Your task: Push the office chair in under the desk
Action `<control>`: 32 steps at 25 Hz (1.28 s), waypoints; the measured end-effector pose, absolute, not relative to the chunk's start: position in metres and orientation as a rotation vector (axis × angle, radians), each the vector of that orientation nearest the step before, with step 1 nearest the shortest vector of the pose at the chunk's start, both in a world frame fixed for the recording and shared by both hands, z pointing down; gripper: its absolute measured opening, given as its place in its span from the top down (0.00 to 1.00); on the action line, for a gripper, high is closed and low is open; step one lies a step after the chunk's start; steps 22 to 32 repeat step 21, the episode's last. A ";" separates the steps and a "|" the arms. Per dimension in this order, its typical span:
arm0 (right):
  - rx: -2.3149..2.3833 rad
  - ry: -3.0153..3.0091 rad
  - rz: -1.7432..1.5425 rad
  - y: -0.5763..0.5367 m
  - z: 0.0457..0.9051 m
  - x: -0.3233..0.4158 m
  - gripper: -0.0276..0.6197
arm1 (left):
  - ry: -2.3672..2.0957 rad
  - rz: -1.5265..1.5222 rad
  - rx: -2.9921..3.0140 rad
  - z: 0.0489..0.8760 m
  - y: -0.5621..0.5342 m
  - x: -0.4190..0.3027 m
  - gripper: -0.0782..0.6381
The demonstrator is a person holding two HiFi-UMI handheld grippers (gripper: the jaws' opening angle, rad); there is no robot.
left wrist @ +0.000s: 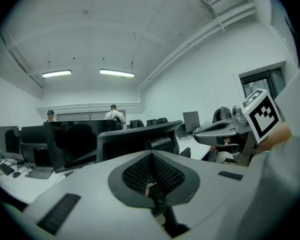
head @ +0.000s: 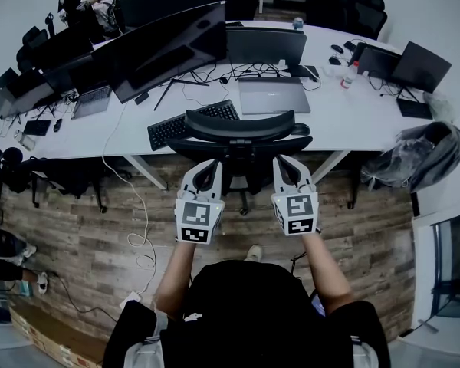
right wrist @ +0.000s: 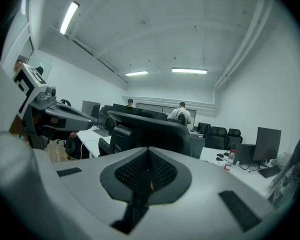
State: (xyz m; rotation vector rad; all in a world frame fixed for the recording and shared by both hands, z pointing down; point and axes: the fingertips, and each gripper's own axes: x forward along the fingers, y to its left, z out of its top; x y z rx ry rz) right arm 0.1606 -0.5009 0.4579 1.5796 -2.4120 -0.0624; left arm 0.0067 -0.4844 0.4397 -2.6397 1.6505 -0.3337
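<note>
Wide-angle view along the left gripper (left wrist: 151,170), whose grey body fills the lower half; its 2 black mesh-lined jaws are closed together. Just beyond them rises the black curved top of the office chair (left wrist: 137,140). To the left, a dark monitor (left wrist: 72,145) and a laptop (left wrist: 39,172) sit on a white desk (left wrist: 10,183). At the right edge is the right gripper (left wrist: 204,134) with its black-and-white marker cube. Far back, 2 people (left wrist: 112,114) stand under 2 ceiling light strips (left wrist: 117,73).
</note>
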 end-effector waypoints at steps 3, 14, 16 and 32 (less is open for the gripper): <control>1.575 -2.405 -0.061 -0.500 0.459 0.161 0.92 | 1.648 -0.333 -2.643 0.439 -0.484 0.007 0.87; 1.571 -2.411 -0.076 -0.501 0.458 0.160 0.92 | 1.645 -0.340 -2.651 0.444 -0.484 0.009 0.87; 1.569 -2.409 -0.076 -0.502 0.459 0.161 0.92 | 1.645 -0.340 -2.652 0.444 -0.485 0.010 0.87; 1.566 -2.413 -0.058 -0.502 0.459 0.162 0.92 | 1.648 -0.334 -2.661 0.445 -0.486 0.011 0.87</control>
